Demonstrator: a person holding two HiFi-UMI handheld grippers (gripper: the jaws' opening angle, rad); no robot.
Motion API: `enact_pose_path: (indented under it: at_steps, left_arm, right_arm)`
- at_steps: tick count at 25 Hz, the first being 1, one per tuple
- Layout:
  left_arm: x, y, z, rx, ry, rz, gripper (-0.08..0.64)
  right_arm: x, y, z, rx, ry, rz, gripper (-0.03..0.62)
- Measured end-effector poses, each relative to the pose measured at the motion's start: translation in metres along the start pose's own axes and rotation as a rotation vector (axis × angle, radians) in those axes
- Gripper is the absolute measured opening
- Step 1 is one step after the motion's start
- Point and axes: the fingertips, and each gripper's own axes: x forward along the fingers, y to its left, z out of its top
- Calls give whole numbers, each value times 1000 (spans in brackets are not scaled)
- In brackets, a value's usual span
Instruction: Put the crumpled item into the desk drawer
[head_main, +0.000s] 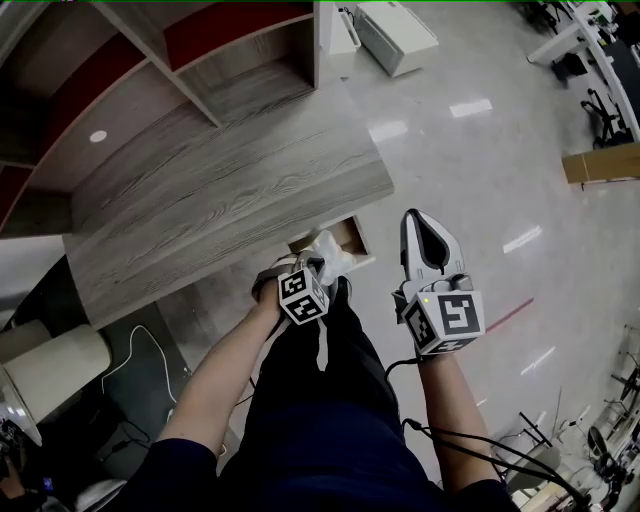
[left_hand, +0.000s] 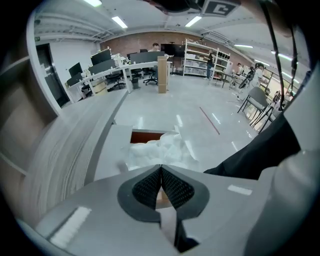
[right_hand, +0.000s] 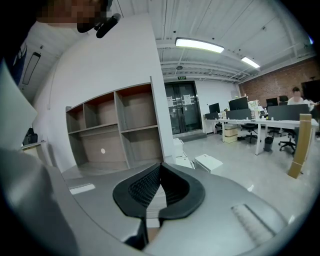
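White crumpled item (left_hand: 159, 150), bunched, over the mouth of the desk drawer (left_hand: 146, 136); drawer pulled open, brown inside

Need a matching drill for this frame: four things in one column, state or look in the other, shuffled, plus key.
1. crumpled item
2. desk drawer
3. right claw
4. desk top

A. shut, nothing in it
B. white, at the tips of the left claw
C. grey wood grain
D. pulled open

Pairs: 1-B, 2-D, 3-A, 4-C
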Motion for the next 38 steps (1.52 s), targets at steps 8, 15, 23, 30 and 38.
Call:
enact_pose_path:
  at_steps: [8,15,23,30,38]
  left_arm:
    - [27,1,-5,55,57,-13,6]
    - [24,4,0,-27,13,-4,17]
    - [-30,40,47,-167,-185,90,15]
    - [-136,130,55,-389,-370,337,15]
    - [-299,206,12,-761,-646,625,15]
  right_arm:
    - [-6,-8,-12,7,14,-18,6]
    - [-2,-9,-26,19,32,-17,6]
    - [11,11,-8,-15,14,39,6]
    - [20,34,29,-68,-29,81,6]
    - [39,70,65,-94,-84,145,6]
